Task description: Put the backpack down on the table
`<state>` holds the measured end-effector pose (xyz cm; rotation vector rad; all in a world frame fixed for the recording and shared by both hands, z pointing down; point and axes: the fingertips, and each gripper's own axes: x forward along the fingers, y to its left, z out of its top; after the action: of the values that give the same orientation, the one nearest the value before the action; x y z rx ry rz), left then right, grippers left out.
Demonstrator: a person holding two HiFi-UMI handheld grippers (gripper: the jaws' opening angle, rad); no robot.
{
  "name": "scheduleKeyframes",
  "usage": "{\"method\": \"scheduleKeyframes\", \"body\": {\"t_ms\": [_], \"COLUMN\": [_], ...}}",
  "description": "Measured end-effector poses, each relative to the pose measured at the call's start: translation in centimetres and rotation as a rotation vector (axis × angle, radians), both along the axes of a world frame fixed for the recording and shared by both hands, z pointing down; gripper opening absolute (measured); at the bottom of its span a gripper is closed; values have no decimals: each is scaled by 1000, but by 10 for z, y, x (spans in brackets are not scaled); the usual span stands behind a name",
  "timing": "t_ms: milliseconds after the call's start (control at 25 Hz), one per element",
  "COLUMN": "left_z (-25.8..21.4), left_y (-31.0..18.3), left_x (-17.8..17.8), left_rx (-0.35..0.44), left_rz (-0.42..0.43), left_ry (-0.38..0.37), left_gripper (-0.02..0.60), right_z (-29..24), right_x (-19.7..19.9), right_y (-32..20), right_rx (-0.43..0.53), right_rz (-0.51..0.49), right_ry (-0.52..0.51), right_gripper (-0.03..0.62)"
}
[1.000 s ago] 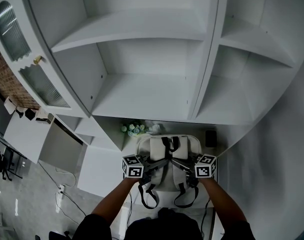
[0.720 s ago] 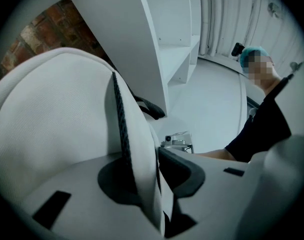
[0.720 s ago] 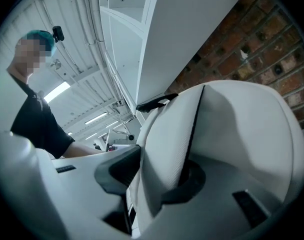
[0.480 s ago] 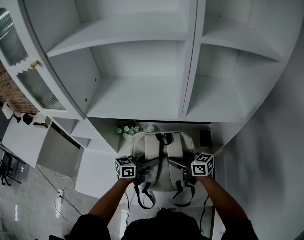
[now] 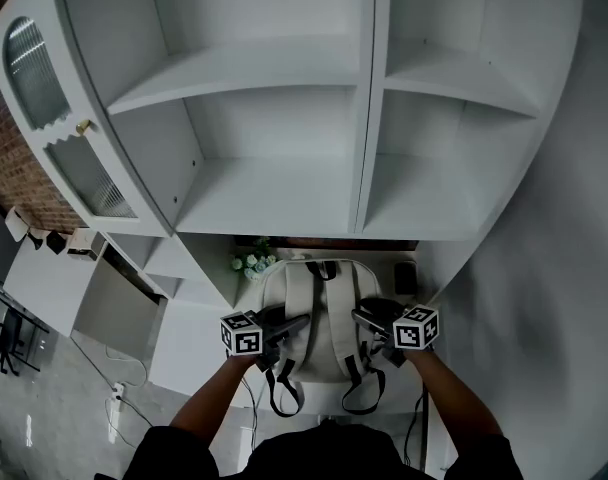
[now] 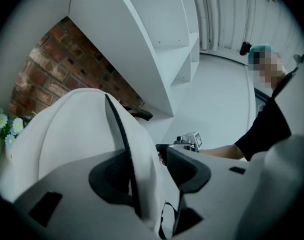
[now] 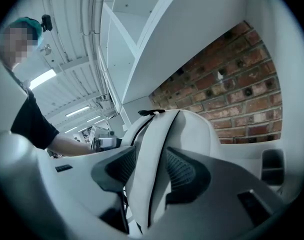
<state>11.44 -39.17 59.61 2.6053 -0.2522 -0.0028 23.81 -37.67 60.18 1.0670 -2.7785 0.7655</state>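
Release stage: just opening left gripper (image 5: pixel 284 325) and right gripper (image 5: pixel 372 318), both unclenched, backpack (image 5: pixel 324 303) straps (image 7: pixel 148 179) between jaws; next, backing clear of backpack.

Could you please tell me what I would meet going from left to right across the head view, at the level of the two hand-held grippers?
Left hand-held gripper → backpack → right hand-held gripper. Both grippers' jaws have just been opening, each with one of the backpack's straps between them.
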Motion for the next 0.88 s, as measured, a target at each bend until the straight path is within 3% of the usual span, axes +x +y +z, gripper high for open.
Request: {"method": "scheduleKeyframes", "body": {"t_ms": [600,680,760,880], "left_z": [-17,-25,-37,-49], "left_y": [26,39,53,78], "left_x": [-64,-68,-70,-67], "left_rx": [9,62,131,146], "left_rz": [-135,-157,-190,-196], "left_ry": [29,11,5,19], "left_gripper": [242,237,187,159], "right_z": [-31,-36,-41,-48], "right_x": [-23,-32,-47,-70], "right_y": [48,57,69,87], "right_rx": [60,69,82,103], "right_rz": [76,94,94,88], "right_ry": [7,5,12,30], "right_gripper": [189,189,189,189]}}
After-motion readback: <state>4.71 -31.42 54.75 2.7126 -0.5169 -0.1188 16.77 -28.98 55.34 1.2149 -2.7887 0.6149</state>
